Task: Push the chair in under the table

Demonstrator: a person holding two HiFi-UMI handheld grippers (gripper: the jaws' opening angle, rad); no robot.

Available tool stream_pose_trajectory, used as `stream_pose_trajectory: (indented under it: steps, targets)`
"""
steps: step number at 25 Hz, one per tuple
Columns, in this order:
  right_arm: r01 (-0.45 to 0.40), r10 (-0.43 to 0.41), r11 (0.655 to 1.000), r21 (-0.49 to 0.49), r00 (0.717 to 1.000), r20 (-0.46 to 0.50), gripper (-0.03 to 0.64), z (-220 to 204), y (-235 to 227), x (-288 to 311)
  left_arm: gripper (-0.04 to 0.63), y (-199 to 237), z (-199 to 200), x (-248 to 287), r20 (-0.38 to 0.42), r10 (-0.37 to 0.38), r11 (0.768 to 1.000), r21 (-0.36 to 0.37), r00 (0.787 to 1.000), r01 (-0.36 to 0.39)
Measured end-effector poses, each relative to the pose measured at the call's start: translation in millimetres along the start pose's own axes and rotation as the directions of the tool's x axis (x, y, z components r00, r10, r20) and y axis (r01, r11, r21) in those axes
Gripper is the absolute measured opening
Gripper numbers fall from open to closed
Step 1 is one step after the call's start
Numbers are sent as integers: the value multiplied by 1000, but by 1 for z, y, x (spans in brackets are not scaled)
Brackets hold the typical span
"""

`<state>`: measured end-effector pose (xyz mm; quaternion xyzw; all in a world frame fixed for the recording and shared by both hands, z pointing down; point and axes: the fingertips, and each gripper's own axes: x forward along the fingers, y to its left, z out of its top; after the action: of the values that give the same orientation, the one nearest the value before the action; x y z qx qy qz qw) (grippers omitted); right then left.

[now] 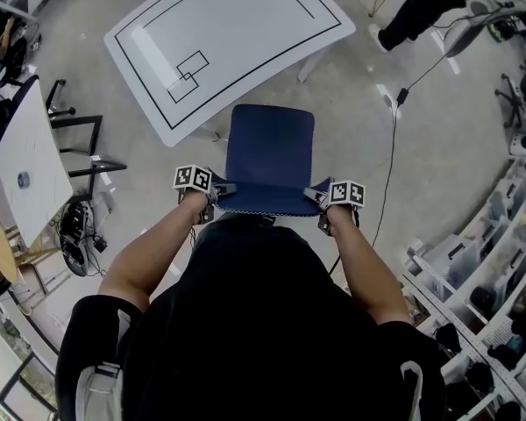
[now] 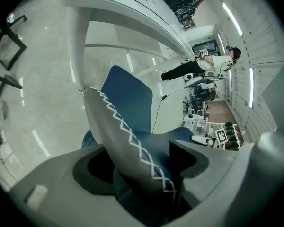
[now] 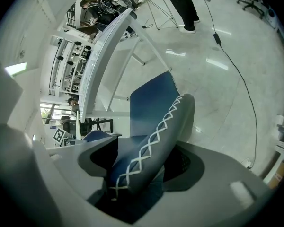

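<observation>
- Head view: we see the blue chair [image 1: 270,152] on a pale, glossy floor [image 1: 421,156]. Its seat front is just beside the near edge of the white table [image 1: 245,24] (black lines are drawn on its top). The left gripper [image 1: 212,191] and right gripper [image 1: 320,196] sit at the two ends of the chair's back.
- Left gripper view: both jaws pinch the stitched backrest [image 2: 132,141], and the table's underside looms above.
- Right gripper view: the jaws are clamped on the backrest's other end, and a black cable [image 3: 236,74] trails over the floor.

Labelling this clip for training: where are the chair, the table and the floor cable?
chair [image 1: 270,147], head view, blue upholstery.
table [image 1: 245,24], head view, bare white top.
cable [image 1: 394,147], head view, middle of its length.
</observation>
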<state>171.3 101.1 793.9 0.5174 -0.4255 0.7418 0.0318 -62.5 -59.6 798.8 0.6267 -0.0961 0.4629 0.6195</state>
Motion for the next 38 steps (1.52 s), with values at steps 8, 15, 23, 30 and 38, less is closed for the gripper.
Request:
stream_pose_trajectory:
  steps: [8, 15, 23, 30, 38]
  targets:
    - [1, -1, 1000, 1, 1000, -1, 324, 38, 26, 9, 345, 1, 39, -15, -14, -12, 1000, 1, 1000, 12]
    - [3, -3, 1000, -9, 1000, -13, 325, 69, 41, 11, 350, -5, 67, -22, -10, -36, 999, -13, 999, 36]
    - [13, -17, 997, -70, 998, -56, 328, 123, 57, 11, 353, -12, 87, -19, 27, -75, 995, -70, 997, 76]
    - [3, -18, 990, -143, 994, -103, 331, 181, 69, 10, 353, -27, 109, -13, 104, -80, 985, -143, 991, 94]
    - [-30, -18, 969, -244, 981, -192, 331, 246, 86, 24, 353, -41, 140, -14, 212, -54, 967, -233, 976, 104]
